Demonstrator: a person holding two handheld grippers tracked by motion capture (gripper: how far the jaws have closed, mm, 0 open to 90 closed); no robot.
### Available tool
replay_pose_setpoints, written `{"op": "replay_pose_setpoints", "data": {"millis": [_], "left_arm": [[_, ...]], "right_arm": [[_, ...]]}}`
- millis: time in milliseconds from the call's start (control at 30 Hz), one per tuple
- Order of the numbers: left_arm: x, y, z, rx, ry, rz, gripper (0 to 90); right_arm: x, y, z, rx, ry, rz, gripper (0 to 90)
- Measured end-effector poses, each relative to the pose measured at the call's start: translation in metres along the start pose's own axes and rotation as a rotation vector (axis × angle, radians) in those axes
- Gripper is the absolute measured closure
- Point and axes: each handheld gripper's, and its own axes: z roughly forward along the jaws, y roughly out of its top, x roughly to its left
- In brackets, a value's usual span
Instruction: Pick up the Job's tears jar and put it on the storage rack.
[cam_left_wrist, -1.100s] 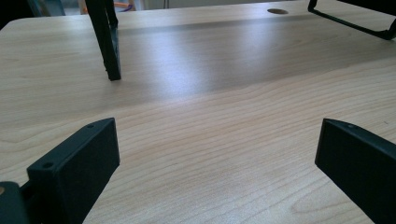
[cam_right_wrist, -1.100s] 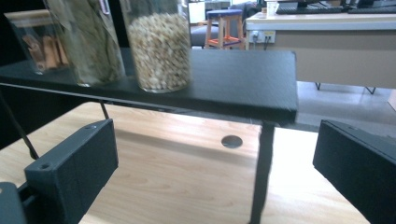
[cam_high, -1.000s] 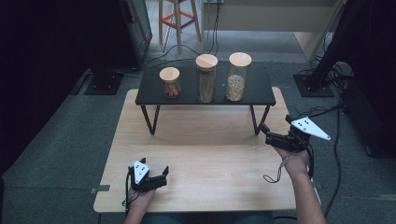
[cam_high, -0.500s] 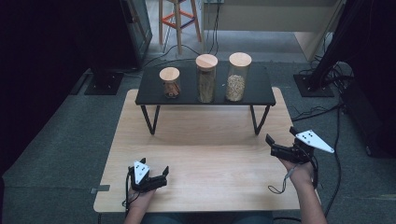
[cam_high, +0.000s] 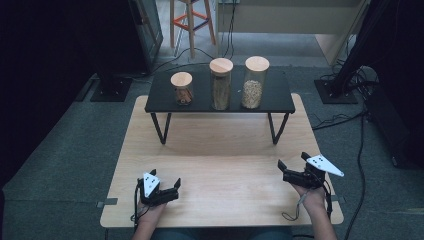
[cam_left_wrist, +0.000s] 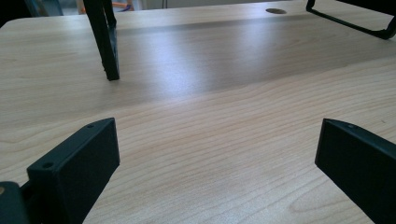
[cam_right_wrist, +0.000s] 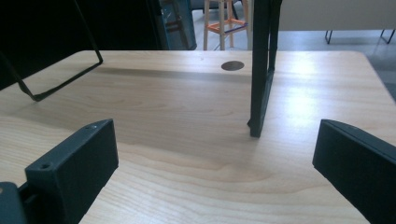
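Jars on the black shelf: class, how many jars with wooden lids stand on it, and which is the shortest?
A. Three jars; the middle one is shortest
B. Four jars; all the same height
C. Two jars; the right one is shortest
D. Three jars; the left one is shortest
D: the high view shows three jars on the black shelf, and the left jar is clearly lower than the middle jar and the right jar.

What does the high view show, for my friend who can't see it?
Two hand-held grippers, left gripper and right gripper, rest open on a wooden table. Behind them, a black shelf holds three lidded jars.
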Motion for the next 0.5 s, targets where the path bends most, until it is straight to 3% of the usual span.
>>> {"op": "replay_pose_setpoints", "data": {"millis": [100, 500], "left_arm": [[0.0, 0.0, 0.0, -0.001, -0.003, -0.003, 0.0], [0.0, 0.0, 0.0, 0.0, -0.002, -0.002, 0.0]], "right_arm": [[-0.001, -0.007, 0.001, 0.007, 0.005, 0.033, 0.0], [-0.001, -0.039, -0.002, 0.033, -0.011, 0.059, 0.0]]}}
